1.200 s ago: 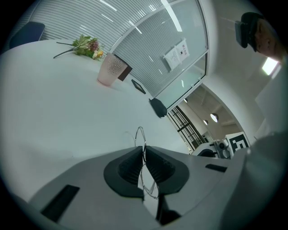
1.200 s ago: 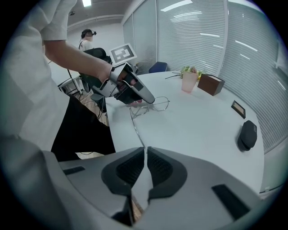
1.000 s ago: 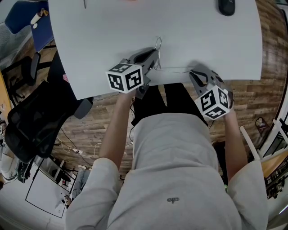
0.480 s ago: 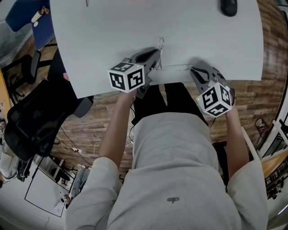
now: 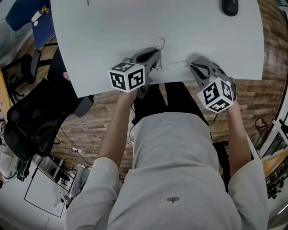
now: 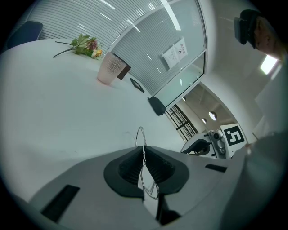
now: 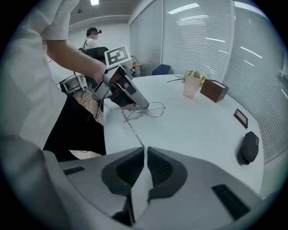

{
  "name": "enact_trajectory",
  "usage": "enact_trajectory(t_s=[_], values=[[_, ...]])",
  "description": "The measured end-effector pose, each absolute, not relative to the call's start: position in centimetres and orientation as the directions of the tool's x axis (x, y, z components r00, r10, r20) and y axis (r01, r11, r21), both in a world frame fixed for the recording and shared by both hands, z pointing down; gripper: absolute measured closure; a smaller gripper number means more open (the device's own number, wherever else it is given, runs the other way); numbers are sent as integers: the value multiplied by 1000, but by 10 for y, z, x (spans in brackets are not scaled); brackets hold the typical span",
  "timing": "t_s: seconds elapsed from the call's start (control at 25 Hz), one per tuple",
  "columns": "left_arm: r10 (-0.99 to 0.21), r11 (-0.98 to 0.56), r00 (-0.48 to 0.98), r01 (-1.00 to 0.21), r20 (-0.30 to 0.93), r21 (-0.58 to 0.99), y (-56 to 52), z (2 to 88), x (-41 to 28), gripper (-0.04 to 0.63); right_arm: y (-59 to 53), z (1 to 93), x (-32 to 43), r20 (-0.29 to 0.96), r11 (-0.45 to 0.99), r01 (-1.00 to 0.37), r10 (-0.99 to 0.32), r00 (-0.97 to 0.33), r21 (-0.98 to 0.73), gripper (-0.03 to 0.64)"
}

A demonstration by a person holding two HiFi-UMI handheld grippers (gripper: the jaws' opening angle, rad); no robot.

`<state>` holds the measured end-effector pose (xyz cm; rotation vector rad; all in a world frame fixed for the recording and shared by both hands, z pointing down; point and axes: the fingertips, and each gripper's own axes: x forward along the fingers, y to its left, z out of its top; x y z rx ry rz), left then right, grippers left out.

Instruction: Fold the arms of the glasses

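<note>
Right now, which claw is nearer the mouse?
Right. The right claw, jaws just opening with the glasses arm between them, sits below the mouse; the left claw is farther left.

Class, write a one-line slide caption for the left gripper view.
Left tool shut on the wire-rimmed glasses at a white table, with a pink cup behind.

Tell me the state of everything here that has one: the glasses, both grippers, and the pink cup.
glasses: held by the frame, one arm unfolded and stretched straight out.
left gripper: shut on the glasses' frame.
right gripper: shut on the arm's tip, jaws just eased open slightly.
pink cup: upright.
</note>
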<state>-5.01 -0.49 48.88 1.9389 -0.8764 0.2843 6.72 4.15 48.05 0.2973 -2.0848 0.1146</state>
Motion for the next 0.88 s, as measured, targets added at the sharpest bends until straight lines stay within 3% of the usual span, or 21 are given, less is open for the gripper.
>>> enact_trajectory(t_s=[0.88], values=[[-460,-278,715,-679,527,679,-4,490,-54,563,12,483,48,846,953,-294,-211,-489,68,581]])
